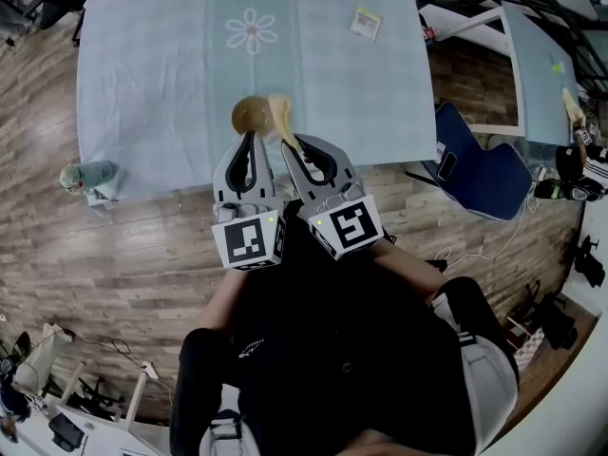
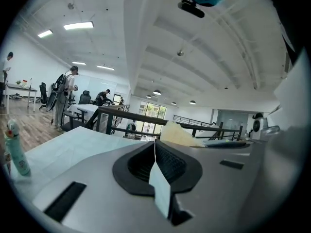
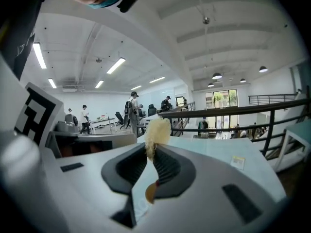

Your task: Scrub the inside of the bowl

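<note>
Two hand-held grippers meet at the near edge of a table [image 1: 142,65] draped in pale blue cloth. The right gripper [image 3: 148,152] has its jaws clamped on the handle of a brush [image 3: 156,130], whose pale bristle head stands clear beyond the tips, just right of a small brown bowl [image 1: 249,114]. The left gripper [image 2: 155,144] has its jaws drawn together to a thin seam, with nothing seen between them (its tips sit at the bowl's near rim in the head view). Farther off, the cloth carries a printed flower [image 1: 252,31] and a small card [image 1: 366,22]; a teal bottle [image 1: 90,174] stands at the table's near left corner. Around it are a wood-plank floor [image 1: 123,255], a blue chair [image 1: 484,174] to the right, a black railing [image 3: 243,111] and people at far desks.
</note>
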The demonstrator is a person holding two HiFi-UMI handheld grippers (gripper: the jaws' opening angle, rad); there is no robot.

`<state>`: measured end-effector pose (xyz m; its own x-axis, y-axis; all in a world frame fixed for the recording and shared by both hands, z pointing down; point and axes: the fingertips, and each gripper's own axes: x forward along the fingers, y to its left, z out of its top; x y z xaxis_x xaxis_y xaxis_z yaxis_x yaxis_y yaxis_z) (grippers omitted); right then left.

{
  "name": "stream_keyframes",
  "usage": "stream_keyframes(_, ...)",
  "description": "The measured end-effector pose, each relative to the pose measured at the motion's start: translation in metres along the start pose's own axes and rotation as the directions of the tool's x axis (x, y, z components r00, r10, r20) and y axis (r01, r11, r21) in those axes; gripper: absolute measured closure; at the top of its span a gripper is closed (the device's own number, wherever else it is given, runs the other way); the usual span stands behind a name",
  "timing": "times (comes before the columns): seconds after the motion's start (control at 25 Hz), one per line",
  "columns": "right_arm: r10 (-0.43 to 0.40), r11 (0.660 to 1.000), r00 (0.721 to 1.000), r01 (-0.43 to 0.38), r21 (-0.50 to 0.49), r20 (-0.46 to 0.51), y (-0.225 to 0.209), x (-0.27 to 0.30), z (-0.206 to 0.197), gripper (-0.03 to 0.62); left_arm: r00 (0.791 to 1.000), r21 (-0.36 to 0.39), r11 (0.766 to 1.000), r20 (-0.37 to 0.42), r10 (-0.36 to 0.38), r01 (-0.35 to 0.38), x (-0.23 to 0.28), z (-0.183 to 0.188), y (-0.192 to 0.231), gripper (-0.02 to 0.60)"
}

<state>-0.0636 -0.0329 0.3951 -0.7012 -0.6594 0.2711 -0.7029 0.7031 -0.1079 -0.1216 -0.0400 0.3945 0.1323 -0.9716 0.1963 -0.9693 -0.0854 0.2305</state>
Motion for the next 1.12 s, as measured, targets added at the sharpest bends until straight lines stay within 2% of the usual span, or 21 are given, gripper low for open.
stream_keyframes(0.16, -0.021, 1.000, 0.999, 0.021, -0.010, 0.040, -0.002, -0.003, 0.006, 0.549, 1.000, 0.005, 1.000, -0.012, -0.002, 0.002, 0.001, -0.005, -0.002, 0.565)
stream_keyframes(0.52, -0.021, 0.999, 0.999, 0.023, -0.041, 0.048, -0.004, -0.006, 0.007, 0.550, 0.999, 0.022, 0.999, -0.015, -0.040, 0.040, 0.006, -0.005, -0.012, 0.565)
stream_keyframes(1.12, -0.030, 0.999, 0.999, 0.031, -0.034, 0.030, -0.007, -0.006, 0.002, 0.551, 0.999, 0.010, 1.000, -0.036, -0.024, 0.025, 0.007, -0.011, -0.009, 0.565)
